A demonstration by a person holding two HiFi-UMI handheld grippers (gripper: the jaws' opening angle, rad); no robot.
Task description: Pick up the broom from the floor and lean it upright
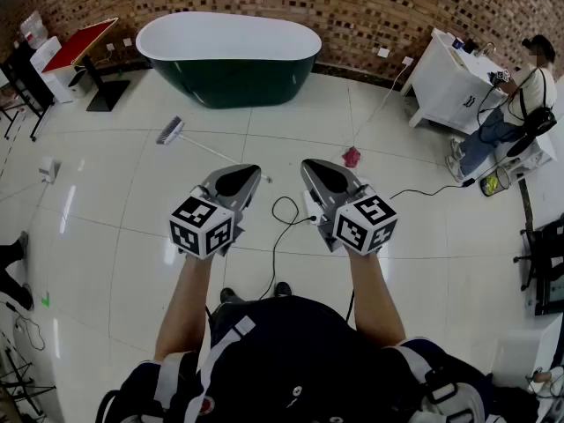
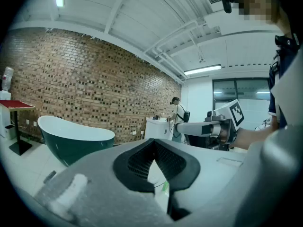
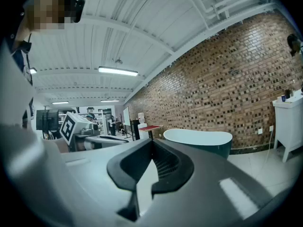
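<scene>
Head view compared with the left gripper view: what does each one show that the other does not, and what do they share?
Only the head view plainly shows the broom lying flat on the floor, and the red cloth. Only the left gripper view shows the ceiling with its lit lamp and, close up, the left tongs shut with nothing between them. Both show the bathtub, the brick wall, the white cabinet and the right tongs.
</scene>
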